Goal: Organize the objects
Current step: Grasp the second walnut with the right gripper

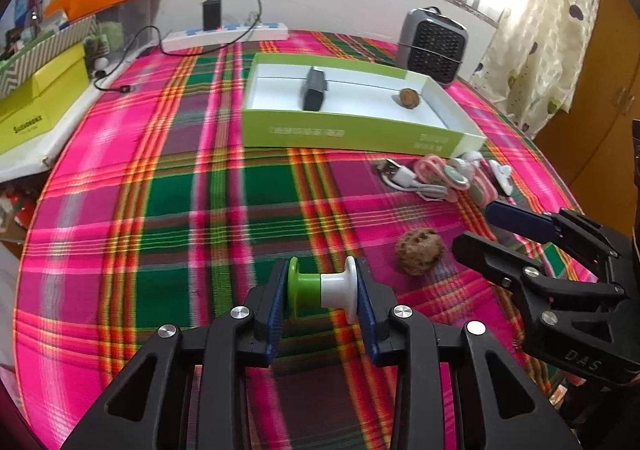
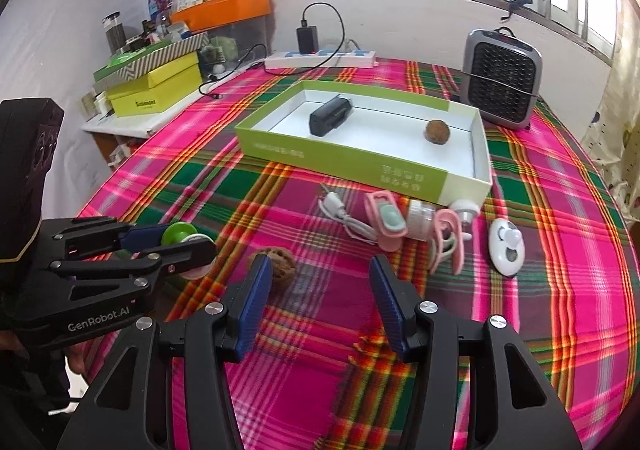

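My left gripper (image 1: 322, 290) is shut on a green and white spool (image 1: 323, 290), held just above the plaid cloth; it also shows in the right wrist view (image 2: 184, 238). My right gripper (image 2: 320, 286) is open and empty, its left finger beside a walnut (image 2: 280, 268), which also shows in the left wrist view (image 1: 420, 256). A green box (image 2: 340, 158) holds a black charger (image 2: 330, 116) and another walnut (image 2: 437, 131). In front of the box lie a white cable (image 2: 340, 212), pink clips (image 2: 386, 224) and a white round gadget (image 2: 507, 246).
A grey fan heater (image 2: 500, 80) stands behind the box at right. A white power strip (image 2: 320, 57) with a plugged charger lies at the back. Yellow boxes (image 2: 156, 90) and an orange bin (image 2: 224, 10) are stacked at left. The table edge curves off at right.
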### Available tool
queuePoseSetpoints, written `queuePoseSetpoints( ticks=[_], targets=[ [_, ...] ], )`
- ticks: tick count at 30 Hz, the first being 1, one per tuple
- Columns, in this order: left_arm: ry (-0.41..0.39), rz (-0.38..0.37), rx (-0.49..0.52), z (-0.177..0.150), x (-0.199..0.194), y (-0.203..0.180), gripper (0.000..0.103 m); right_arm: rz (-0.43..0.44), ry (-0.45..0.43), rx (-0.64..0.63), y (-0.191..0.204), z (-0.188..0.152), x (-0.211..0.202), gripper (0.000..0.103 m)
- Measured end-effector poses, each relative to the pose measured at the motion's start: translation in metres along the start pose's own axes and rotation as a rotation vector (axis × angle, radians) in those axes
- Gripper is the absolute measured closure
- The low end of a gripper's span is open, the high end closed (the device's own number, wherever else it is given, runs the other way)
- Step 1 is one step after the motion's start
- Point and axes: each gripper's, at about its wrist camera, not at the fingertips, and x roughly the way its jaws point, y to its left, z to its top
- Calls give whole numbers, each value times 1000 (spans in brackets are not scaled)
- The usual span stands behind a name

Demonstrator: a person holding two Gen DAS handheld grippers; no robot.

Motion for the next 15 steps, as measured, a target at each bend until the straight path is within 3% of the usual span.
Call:
queuePoseSetpoints(
  ticks=[15],
  targets=[
    [-5,-7,-24,1,1,11,73,39,56,-34,19,0,24,51]
  ],
)
